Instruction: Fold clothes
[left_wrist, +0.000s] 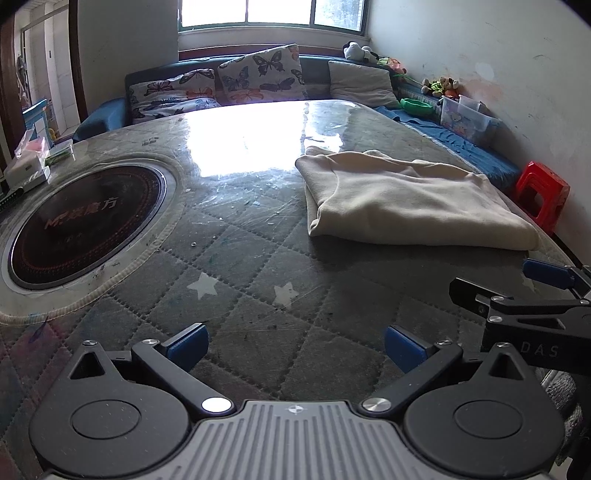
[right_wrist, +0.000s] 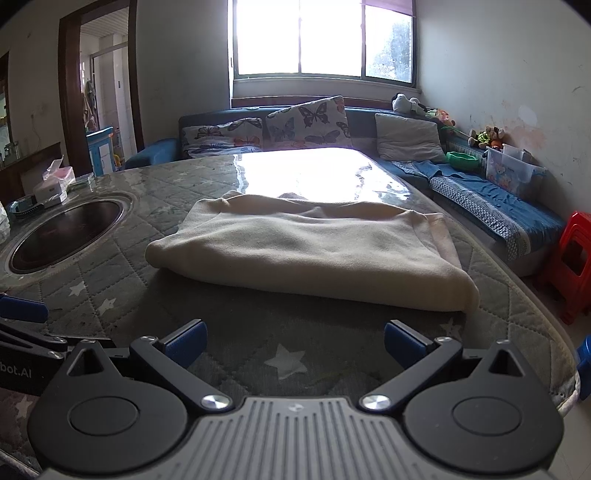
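A cream garment lies folded into a flat rectangle on the quilted grey table; in the right wrist view it lies straight ahead. My left gripper is open and empty, hovering over the table short and left of the garment. My right gripper is open and empty, just short of the garment's near edge. The right gripper also shows in the left wrist view at the right edge. Part of the left gripper shows at the left edge of the right wrist view.
A round black induction cooktop is set into the table at the left. Boxes and a tissue pack stand at the far left. A blue sofa with butterfly cushions runs behind the table. A red stool stands at the right.
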